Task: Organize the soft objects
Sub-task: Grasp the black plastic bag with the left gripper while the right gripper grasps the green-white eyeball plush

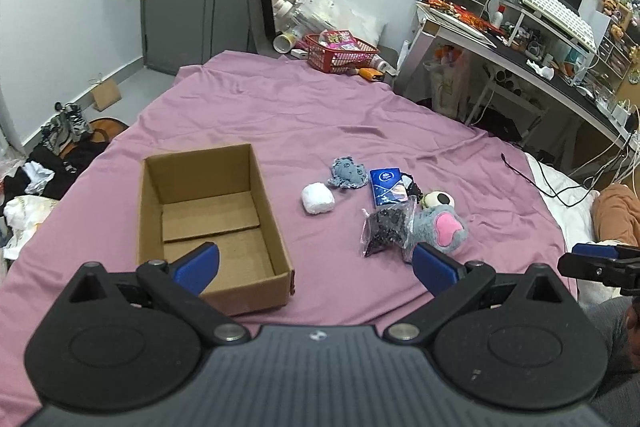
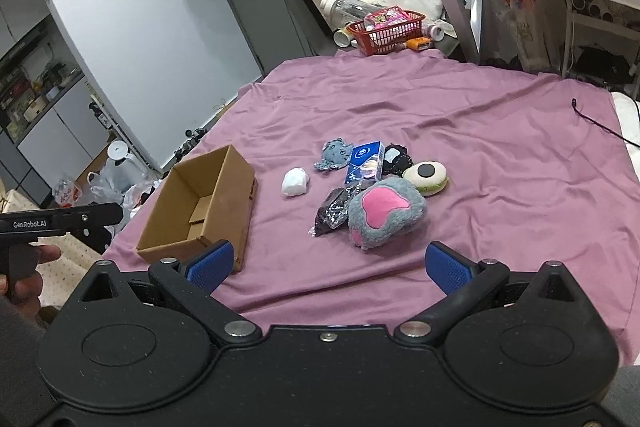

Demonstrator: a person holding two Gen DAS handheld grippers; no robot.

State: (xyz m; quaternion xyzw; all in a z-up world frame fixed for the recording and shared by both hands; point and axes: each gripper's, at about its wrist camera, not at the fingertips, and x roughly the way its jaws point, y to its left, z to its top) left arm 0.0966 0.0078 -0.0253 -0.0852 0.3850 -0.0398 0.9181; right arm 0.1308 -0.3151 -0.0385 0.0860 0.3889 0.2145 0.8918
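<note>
Now, our grippers: we hold the left gripper [image 1: 316,265] and the right gripper [image 2: 326,265] above the near edge of the purple sheet [image 1: 280,115], both spread wide with nothing between the blue pads.
Box: the cardboard box [image 1: 208,223] sits open and empty on the left, right under our left gripper; its long axis runs away from us.
Pile: the soft things lie in a cluster to the right of the box, well apart from it.
Nearest item: the grey-and-pink plush [image 2: 384,213] lies straight ahead of our right gripper, closest of the pile, pink patch facing up; its long axis runs roughly left to right, tilted slightly.
Touching it: the dark crinkly bag [image 2: 332,211] rests against its left side; the eye-shaped plush [image 2: 426,175] sits just behind it.
Further back: the white bundle [image 2: 295,181], the small blue-grey plush [image 2: 334,155] and the blue packet [image 2: 366,163].
Nearer hand: we judge the right one better placed for the grey plush, carrying it leftwards to the box.
</note>
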